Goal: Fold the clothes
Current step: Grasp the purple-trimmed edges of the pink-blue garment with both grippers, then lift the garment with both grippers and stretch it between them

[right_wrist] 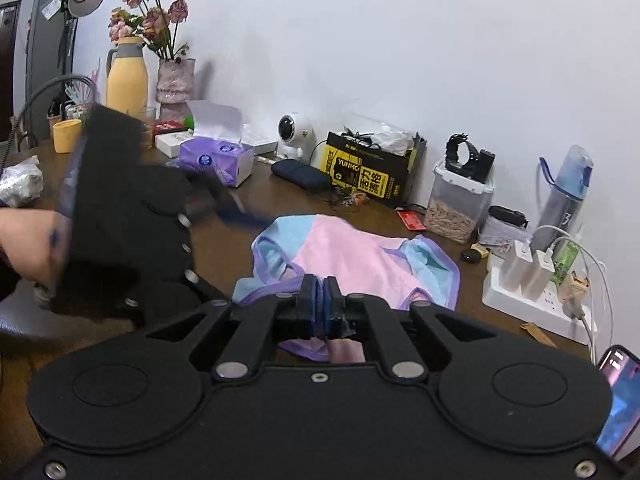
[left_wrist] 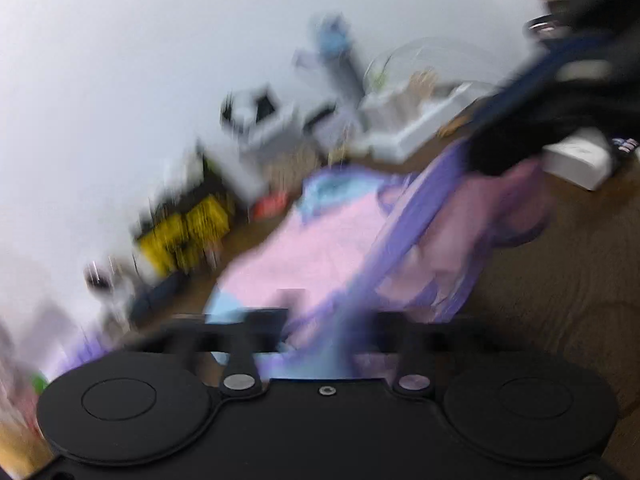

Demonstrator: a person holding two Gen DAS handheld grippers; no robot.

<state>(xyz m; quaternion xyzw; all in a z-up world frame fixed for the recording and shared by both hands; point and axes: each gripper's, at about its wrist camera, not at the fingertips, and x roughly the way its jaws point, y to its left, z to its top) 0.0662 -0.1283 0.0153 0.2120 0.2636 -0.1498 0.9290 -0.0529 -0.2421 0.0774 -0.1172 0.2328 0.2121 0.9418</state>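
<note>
The right claw (right_wrist: 319, 294) is clamped on the near purple hem of the small pink-and-blue cloth garment (right_wrist: 352, 258), which spreads away from it across the dark wooden bench (right_wrist: 248, 200). The left claw (left_wrist: 328, 320) is too blurred to judge. A hurried pull could bunch the fabric.

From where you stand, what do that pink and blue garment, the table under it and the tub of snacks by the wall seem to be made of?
The garment looks like soft matte knit fabric, likely cotton: it creases and drapes limply, with purple stitched edging. The table seems to be dark brown wood or a wood-look laminate, with faint grain and a dull sheen. The tub looks like clear plastic with a white clip lid, since its contents show through.
</note>
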